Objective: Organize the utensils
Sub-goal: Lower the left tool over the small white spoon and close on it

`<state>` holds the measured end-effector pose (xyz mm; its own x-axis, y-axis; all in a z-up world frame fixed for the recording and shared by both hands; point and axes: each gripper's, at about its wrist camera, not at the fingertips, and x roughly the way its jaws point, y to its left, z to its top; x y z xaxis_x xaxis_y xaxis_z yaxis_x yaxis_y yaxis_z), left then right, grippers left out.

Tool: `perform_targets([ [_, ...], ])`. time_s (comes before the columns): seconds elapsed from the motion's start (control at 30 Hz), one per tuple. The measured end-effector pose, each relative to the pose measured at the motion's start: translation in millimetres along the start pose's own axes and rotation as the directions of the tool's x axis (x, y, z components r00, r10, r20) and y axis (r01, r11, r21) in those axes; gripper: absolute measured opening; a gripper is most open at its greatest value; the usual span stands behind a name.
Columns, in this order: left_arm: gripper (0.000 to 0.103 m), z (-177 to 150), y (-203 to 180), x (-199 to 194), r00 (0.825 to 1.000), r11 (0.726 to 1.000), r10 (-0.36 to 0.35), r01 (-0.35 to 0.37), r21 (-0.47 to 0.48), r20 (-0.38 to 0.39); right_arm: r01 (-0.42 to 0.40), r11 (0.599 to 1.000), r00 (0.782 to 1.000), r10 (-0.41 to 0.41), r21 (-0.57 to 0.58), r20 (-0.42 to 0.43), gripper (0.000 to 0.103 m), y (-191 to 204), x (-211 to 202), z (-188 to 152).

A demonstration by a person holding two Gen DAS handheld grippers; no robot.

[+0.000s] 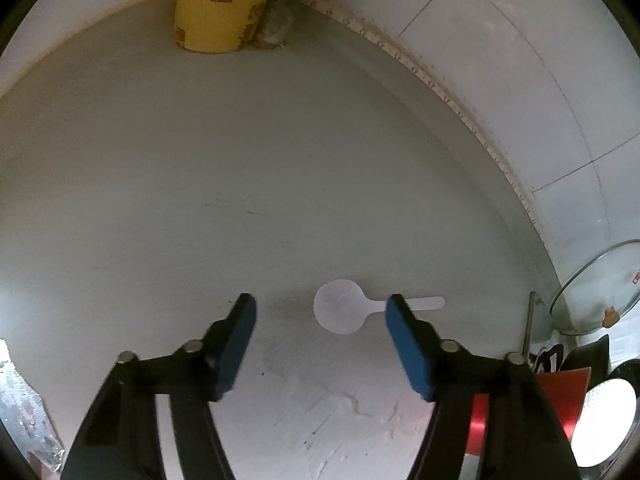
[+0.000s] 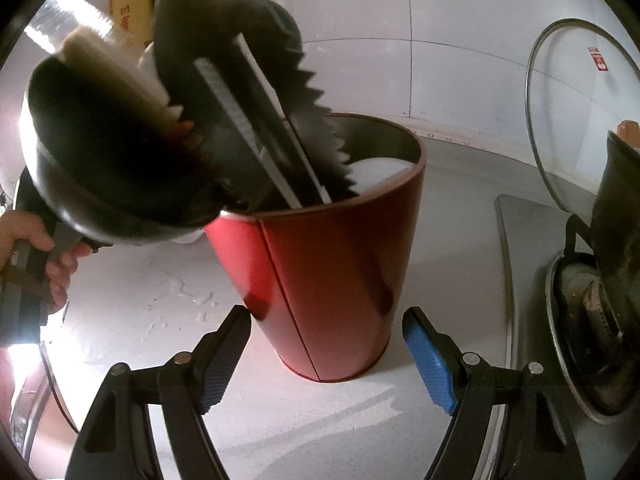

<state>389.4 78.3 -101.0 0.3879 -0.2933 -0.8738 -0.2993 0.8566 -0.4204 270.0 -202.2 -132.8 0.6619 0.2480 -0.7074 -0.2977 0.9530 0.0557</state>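
Note:
A small white plastic spoon [image 1: 346, 307] lies flat on the grey counter [image 1: 200, 160], bowl to the left, handle to the right. My left gripper [image 1: 320, 308] is open just above it, with the right finger [image 1: 408, 344] over the handle. A red utensil holder [image 2: 332, 280] stands on the counter in the right wrist view, holding black ladles and serrated tongs [image 2: 248, 120]. My right gripper [image 2: 326, 328] is open and empty, straddling the holder's base.
A yellow roll [image 1: 218, 4] stands at the back wall. A glass pot lid [image 2: 568, 120] leans on the tiled wall, also seen in the left wrist view [image 1: 600, 288]. A gas stove burner [image 2: 592, 312] is to the right. Water smears lie on the counter.

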Motion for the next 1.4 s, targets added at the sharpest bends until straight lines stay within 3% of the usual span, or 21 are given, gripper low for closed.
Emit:
perform_targets([
  [0.13,0.049,1,-2,8,1.0,1.0,0.0,0.0,-0.006,-0.017,-0.006,1.0,1.0,0.006,-0.007,0.004,0.081,3,-8,-8],
  [0.2,0.034,1,-3,11,1.0,1.0,0.004,-0.004,-0.001,-0.018,-0.008,1.0,1.0,0.008,-0.01,0.002,0.081,3,-6,-7],
  [0.4,0.007,0,-1,14,1.0,1.0,0.021,-0.021,-0.001,-0.003,-0.004,1.0,1.0,0.004,-0.011,-0.001,0.081,5,-5,-6],
  [0.5,0.003,-3,0,14,1.0,1.0,0.022,-0.022,-0.004,0.016,-0.003,1.0,1.0,0.003,-0.012,-0.002,0.081,8,-2,-5],
  [0.77,0.001,-11,0,-9,0.996,0.999,0.019,-0.022,0.031,0.092,-0.001,1.0,1.0,0.001,-0.017,-0.002,0.081,10,0,-5],
  [0.97,0.001,-5,4,-2,0.998,1.0,0.001,-0.002,0.014,0.063,-0.001,1.0,1.0,0.0,-0.02,-0.004,0.081,10,1,-4],
  [1.03,0.007,2,5,6,0.999,1.0,0.002,-0.002,-0.004,0.043,0.001,1.0,1.0,-0.001,-0.023,-0.004,0.081,11,1,-4],
  [1.1,0.032,4,9,7,0.999,1.0,-0.006,0.007,-0.029,0.034,0.003,1.0,1.0,-0.003,-0.024,-0.004,0.081,11,1,-4],
  [1.13,0.034,4,10,8,0.999,0.999,-0.012,0.014,-0.038,0.033,0.004,1.0,1.0,-0.004,-0.024,-0.004,0.081,12,1,-4],
  [1.33,0.033,7,1,16,1.0,0.999,-0.025,0.025,-0.026,0.007,0.003,1.0,1.0,-0.003,-0.02,-0.002,0.081,12,1,-4],
  [1.4,0.02,7,-2,19,1.0,1.0,-0.018,0.018,-0.023,0.0,0.001,1.0,1.0,-0.002,-0.017,-0.001,0.081,12,0,-4],
])
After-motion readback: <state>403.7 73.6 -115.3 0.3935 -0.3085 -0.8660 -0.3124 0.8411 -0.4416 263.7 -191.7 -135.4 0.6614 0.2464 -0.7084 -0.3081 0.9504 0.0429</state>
